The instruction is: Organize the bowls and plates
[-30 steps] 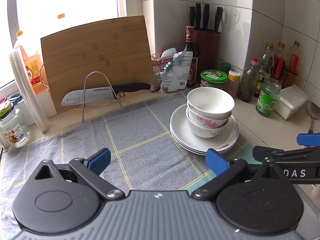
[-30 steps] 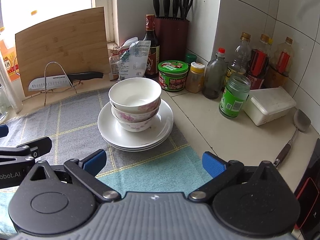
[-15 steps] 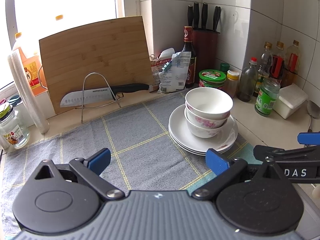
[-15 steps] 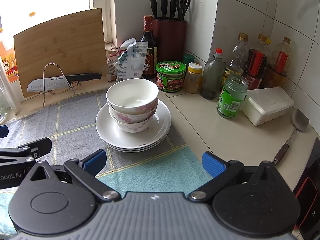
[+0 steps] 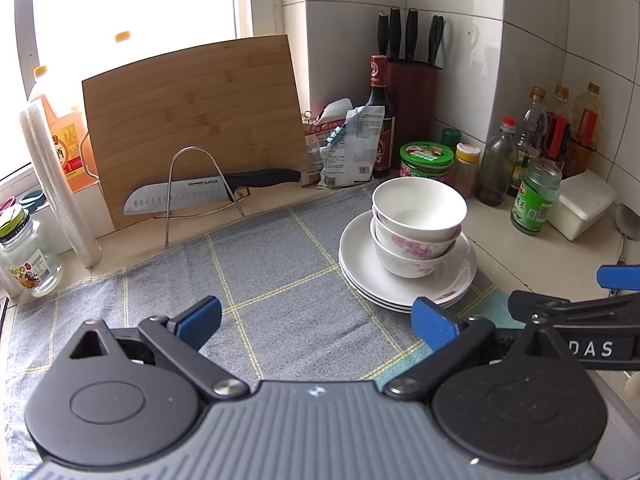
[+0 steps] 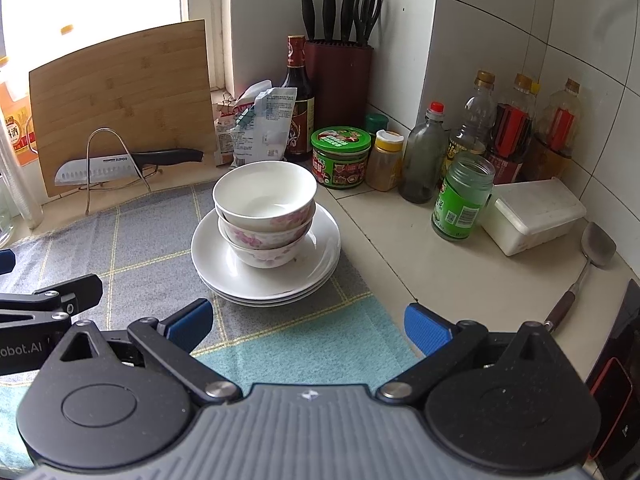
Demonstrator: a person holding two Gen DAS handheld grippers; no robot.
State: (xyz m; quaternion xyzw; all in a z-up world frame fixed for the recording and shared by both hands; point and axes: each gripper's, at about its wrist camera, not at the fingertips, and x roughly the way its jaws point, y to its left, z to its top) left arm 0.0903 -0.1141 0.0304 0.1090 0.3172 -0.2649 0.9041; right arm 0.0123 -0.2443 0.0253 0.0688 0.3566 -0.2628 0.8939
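Left tool released, blue pads spread wide over the grey checked cloth, grasping nothing. Right tool likewise released and empty, pads apart above the near teal edge of the cloth, aimed almost straight at the stack. Both held low and near, well short of the dishes, side by side.

Bowls: three nested, rims up, top one plain white inside, lower two with pink flowers. Seated in the middle of the plates, three shallow white ones stacked flat on the right part of the cloth, close to its right edge. Nested and centred so the pile stands steady; cloth beneath likely there to cushion and stop sliding.

Far side: cutting board leaning against the window ledge, knife resting across a wire rack in front of it. Far right: knife block, bottles and jars lined along the tiled wall, kept off the working area. White box and spoon on the bare counter at right.

Judging by the tidy pile and both tools empty, sorting looks finished or nearly so.
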